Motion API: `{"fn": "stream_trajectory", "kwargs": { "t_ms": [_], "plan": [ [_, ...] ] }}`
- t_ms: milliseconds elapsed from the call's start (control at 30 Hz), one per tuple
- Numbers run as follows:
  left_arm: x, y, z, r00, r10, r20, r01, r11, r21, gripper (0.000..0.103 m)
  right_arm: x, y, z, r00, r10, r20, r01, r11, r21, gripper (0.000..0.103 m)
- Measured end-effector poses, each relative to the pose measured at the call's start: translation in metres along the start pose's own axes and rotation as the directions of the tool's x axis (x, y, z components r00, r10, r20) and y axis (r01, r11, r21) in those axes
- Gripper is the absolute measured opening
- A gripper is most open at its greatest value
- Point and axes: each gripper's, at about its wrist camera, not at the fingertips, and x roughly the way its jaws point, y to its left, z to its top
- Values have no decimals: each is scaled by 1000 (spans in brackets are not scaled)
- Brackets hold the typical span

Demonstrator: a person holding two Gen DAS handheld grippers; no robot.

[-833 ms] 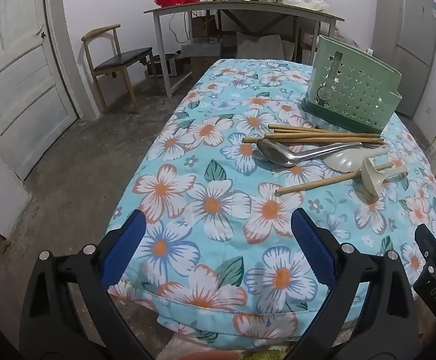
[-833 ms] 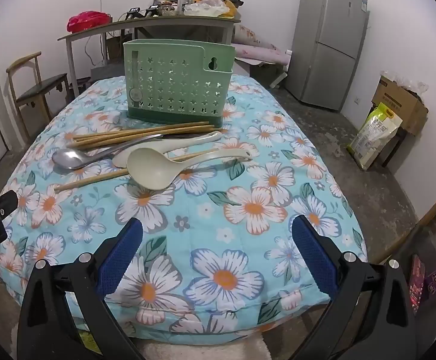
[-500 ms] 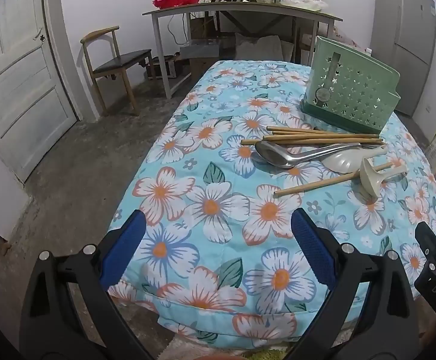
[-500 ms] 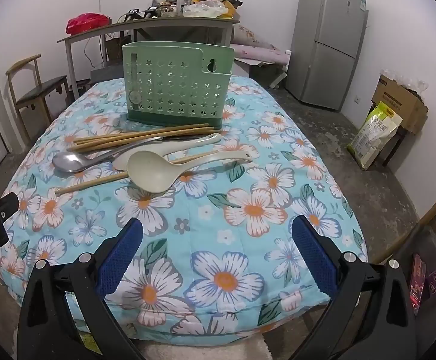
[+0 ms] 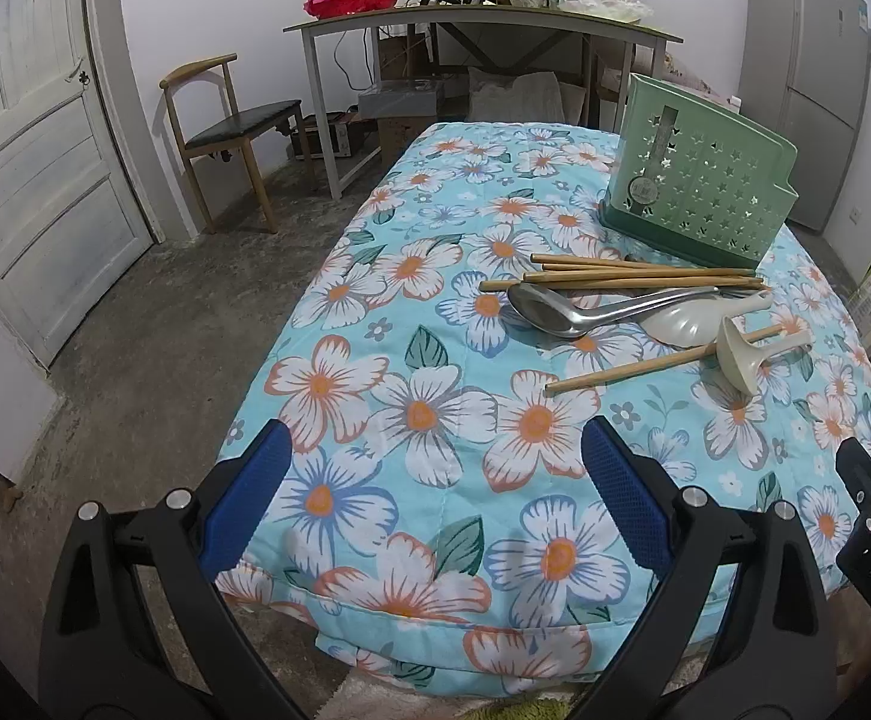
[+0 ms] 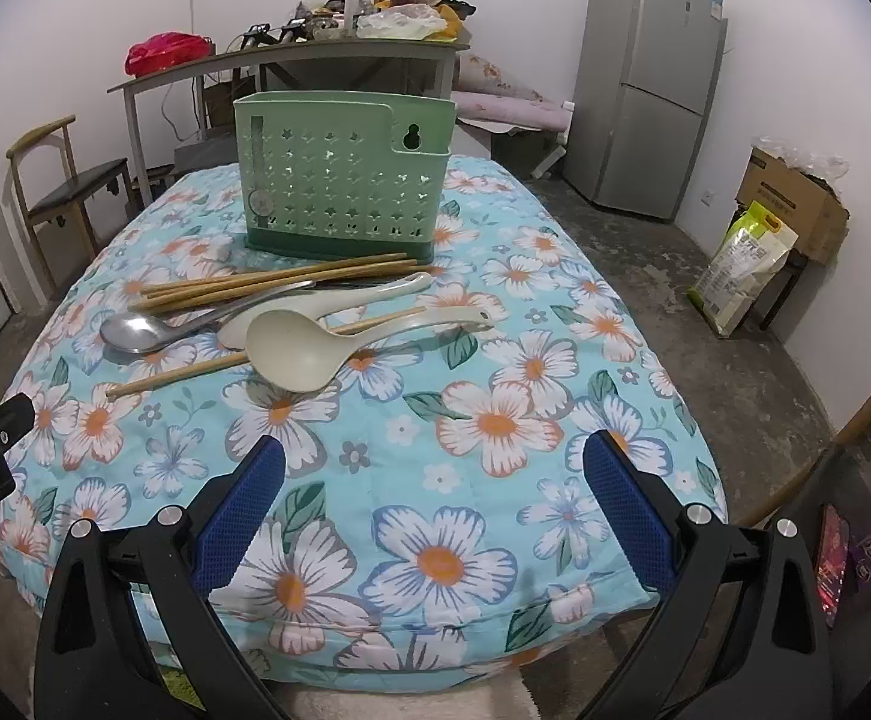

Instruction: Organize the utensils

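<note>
A green perforated utensil holder [image 6: 345, 174] [image 5: 699, 192] stands upright toward the far end of the flowered table. In front of it lie several wooden chopsticks [image 6: 267, 285] [image 5: 645, 273], a steel spoon [image 6: 135, 330] [image 5: 546, 312], a cream ladle [image 6: 294, 351] [image 5: 741, 357] and a cream flat spoon [image 6: 369, 294] [image 5: 684, 324]. One more chopstick [image 5: 633, 369] lies under the ladle. My left gripper [image 5: 435, 480] and my right gripper [image 6: 432, 486] both hover open over the near table edge, with nothing between the blue pads.
The table wears a turquoise flowered cloth [image 6: 495, 420]. Behind stand a cluttered grey desk [image 5: 477, 18], a wooden chair [image 5: 225, 126] and a grey fridge [image 6: 651, 78]. A white door [image 5: 27, 180] is at left; a cardboard box [image 6: 795, 204] and a bag stand at right.
Both grippers have drifted slightly, so the table sits a little lower and farther in the views. They stay open and the utensils have not moved.
</note>
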Motion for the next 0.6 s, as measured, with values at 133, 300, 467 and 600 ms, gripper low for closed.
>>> {"fn": "stream_trajectory", "kwargs": {
  "t_ms": [133,300,467,600],
  "plan": [
    [0,0,0,1000,1,1,-1,1000,1,93,-1,0,0,1000,-4,3,4,1000,1,97],
    [0,0,0,1000,2,1,-2,1000,0,93,-1,0,0,1000,-3,3,3,1000,2,97],
    [0,0,0,1000,2,1,-2,1000,0,93,-1,0,0,1000,-4,3,4,1000,1,97],
    [0,0,0,1000,2,3,-2,1000,2,93,-1,0,0,1000,-4,3,4,1000,1,97]
  ]
}}
